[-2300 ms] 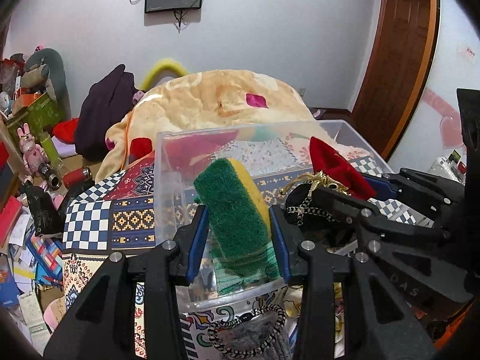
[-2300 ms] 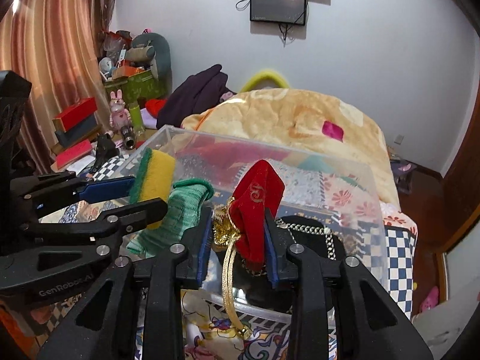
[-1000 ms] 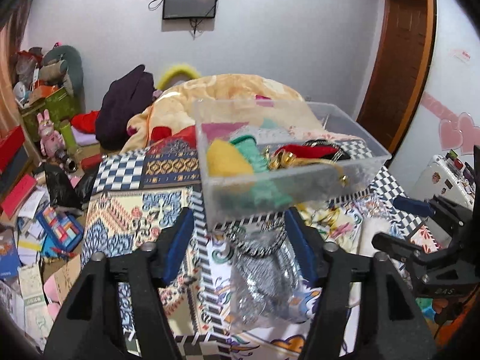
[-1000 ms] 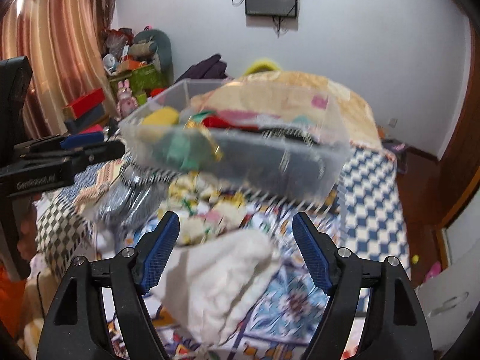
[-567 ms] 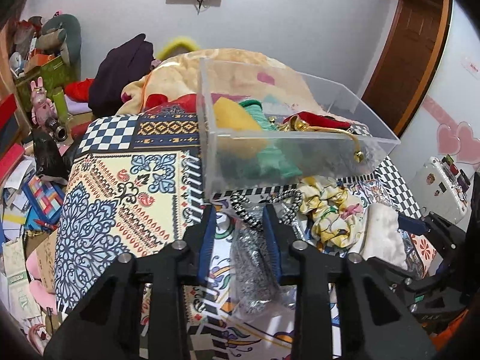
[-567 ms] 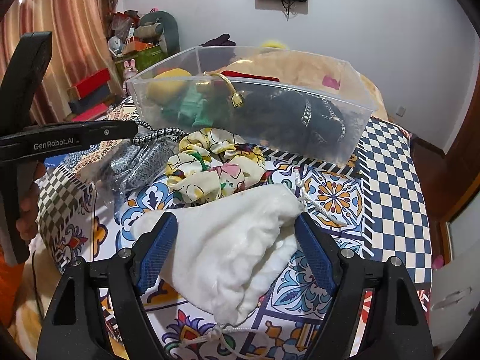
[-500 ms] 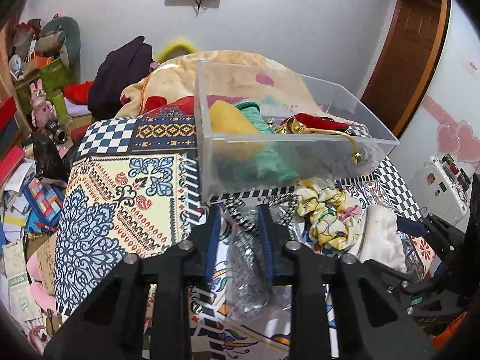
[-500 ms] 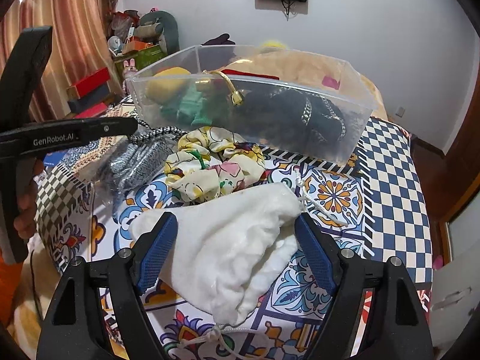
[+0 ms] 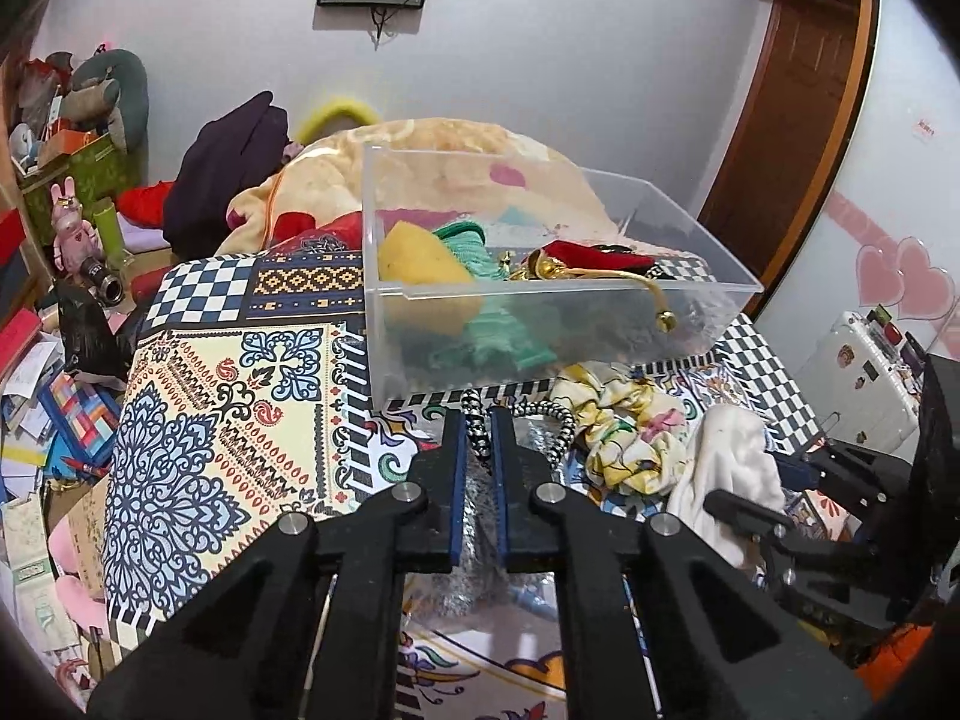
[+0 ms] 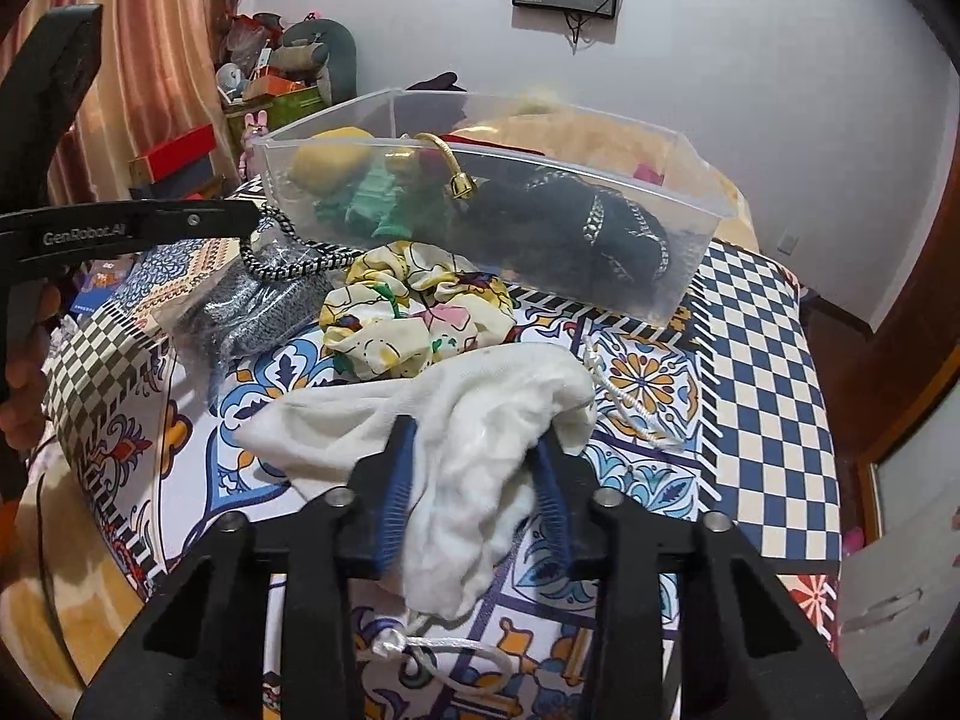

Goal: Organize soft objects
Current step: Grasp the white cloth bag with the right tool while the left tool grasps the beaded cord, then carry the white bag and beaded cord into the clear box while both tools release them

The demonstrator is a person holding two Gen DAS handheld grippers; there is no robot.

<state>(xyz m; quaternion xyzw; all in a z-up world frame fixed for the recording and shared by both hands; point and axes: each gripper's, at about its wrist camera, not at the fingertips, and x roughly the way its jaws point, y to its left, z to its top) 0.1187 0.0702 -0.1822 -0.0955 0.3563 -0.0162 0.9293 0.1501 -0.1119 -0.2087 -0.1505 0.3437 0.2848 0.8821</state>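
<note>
Both claws, spread wide a moment ago, have closed: the left gripper [image 9: 478,420] pinches the black-and-white braided cord [image 9: 477,429] of a grey glittery pouch [image 10: 252,306] at frame centre — the right gripper [image 10: 474,468] squeezes the white fleecy drawstring bag [image 10: 462,414], lower centre. The clear plastic bin [image 10: 690,222] sits above, so two more soft items look ready to go in.

a clear plastic bin [image 9: 540,294] sat on a patterned patchwork bedspread [image 9: 228,408], with a rumpled beige blanket [image 9: 420,144] behind it. inside the bin, a yellow sponge [image 9: 414,258] lay at the left, a green knitted cloth [image 9: 480,276] beside it, and a red velvet pouch [image 9: 576,255] further right. in front of the bin, a grey mesh bag with a black-and-white cord [image 10: 264,300] lay at the left, a floral yellow scrunchie [image 10: 414,312] to its right, touching it, and a white drawstring pouch [image 10: 474,420] nearest the camera.
</note>
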